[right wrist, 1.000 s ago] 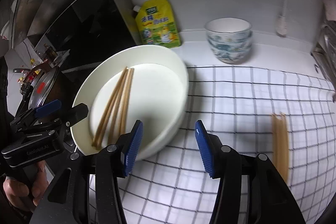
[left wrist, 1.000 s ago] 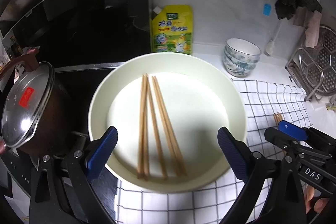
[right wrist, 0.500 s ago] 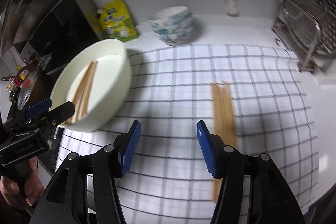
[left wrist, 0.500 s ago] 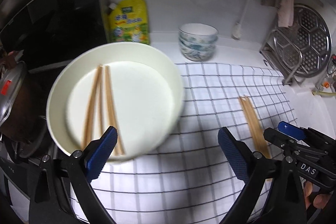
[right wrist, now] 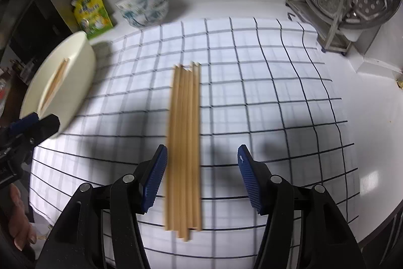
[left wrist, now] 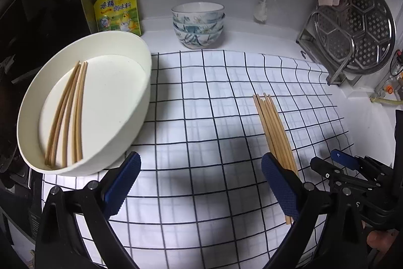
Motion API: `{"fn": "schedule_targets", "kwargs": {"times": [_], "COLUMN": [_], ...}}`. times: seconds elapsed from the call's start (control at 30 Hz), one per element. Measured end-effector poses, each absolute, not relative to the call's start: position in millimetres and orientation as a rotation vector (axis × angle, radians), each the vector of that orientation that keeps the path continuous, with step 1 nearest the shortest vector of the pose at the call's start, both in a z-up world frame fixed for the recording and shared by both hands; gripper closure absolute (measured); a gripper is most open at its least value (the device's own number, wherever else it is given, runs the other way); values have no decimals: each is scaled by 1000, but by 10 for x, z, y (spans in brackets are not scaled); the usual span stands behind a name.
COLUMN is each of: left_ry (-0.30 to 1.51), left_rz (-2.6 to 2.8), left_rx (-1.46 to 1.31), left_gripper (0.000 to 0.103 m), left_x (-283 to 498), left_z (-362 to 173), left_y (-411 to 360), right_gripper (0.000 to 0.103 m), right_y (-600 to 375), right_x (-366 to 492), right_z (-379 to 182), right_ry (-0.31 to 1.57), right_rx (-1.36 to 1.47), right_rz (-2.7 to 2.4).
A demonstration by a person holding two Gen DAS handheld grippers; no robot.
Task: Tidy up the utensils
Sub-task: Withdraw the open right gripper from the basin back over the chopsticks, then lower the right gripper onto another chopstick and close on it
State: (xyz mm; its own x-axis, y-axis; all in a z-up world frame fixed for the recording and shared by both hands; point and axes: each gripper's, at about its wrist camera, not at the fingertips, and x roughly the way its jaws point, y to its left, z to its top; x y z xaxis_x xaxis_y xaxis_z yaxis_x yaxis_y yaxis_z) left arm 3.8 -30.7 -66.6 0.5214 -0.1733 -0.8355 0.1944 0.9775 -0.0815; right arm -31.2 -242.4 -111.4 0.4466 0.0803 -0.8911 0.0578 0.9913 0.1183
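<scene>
A bundle of several wooden chopsticks (right wrist: 185, 143) lies on the checked cloth (right wrist: 264, 82), running away from me. My right gripper (right wrist: 201, 178) hangs above their near half, open, with the bundle in the gap nearer the left finger; the pads do not touch it. In the left wrist view the same chopsticks (left wrist: 274, 127) lie beside the right finger of my left gripper (left wrist: 200, 184), which is open with nothing in it over bare cloth. A white basin (left wrist: 141, 97) at the left holds several more chopsticks (left wrist: 66, 112).
Stacked patterned bowls (left wrist: 197, 24) and a yellow pouch (left wrist: 117, 9) stand against the back wall. A metal rack with a steamer plate (left wrist: 352, 27) fills the right corner. A brush (left wrist: 262, 11) hangs on the wall. A dark stove lies left of the basin.
Both grippers have swung right and lower, from the white basin to the checked cloth. The loose chopsticks now sit between the right gripper's fingers.
</scene>
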Motion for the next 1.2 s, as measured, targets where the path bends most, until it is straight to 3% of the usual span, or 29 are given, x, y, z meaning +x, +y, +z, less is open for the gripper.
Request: {"fn": "schedule_targets", "kwargs": {"times": [0.57,1.2], "left_ry": [1073,1112], "left_rz": [-184,-222], "left_rx": [24,56], "left_gripper": [8,8], "left_x": [-7,61], "left_z": [-1110,-1415], "left_y": [-631,-1060], "right_gripper": [47,47], "right_y": [-2443,-2976], "right_x": [-190,-260], "right_z": [-1501,-1523], "right_ry": [1164,1148], "right_rx": [46,89], "right_rz": [73,3]}}
